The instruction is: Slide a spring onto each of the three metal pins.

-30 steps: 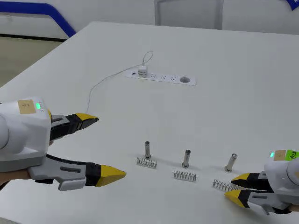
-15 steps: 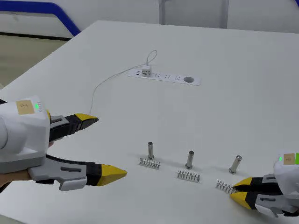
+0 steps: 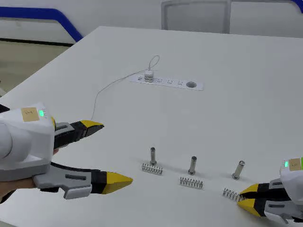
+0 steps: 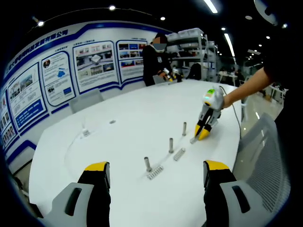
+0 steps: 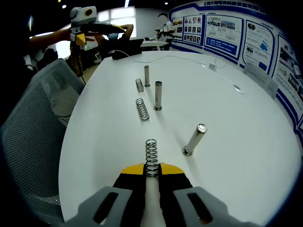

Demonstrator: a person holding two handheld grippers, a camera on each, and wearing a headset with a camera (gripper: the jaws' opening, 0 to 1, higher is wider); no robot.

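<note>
Three metal pins stand in a row on the white table: left [image 3: 153,154], middle [image 3: 192,164] and right [image 3: 238,169], the right one leaning. A spring lies in front of each: left [image 3: 152,168], middle [image 3: 191,182], right [image 3: 231,193]. My right gripper [image 3: 248,197] lies low at the table's near right, shut on the near end of the right spring [image 5: 151,156], beside the leaning pin [image 5: 194,139]. My left gripper [image 3: 111,152] hovers wide open left of the row, nothing between its fingers; from it the pins [image 4: 171,145] lie ahead.
A white power strip [image 3: 168,82] with a plugged charger and a thin cable [image 3: 102,87] lies mid-table. A grey chair [image 3: 196,14] stands at the far edge, a mesh chair [image 5: 33,132] at the near side. A person [image 4: 156,61] stands beyond the table.
My right gripper's jaws have narrowed around the right spring's near end and sunk toward the table. The head camera has shifted. My left gripper stays open, nearly still.
</note>
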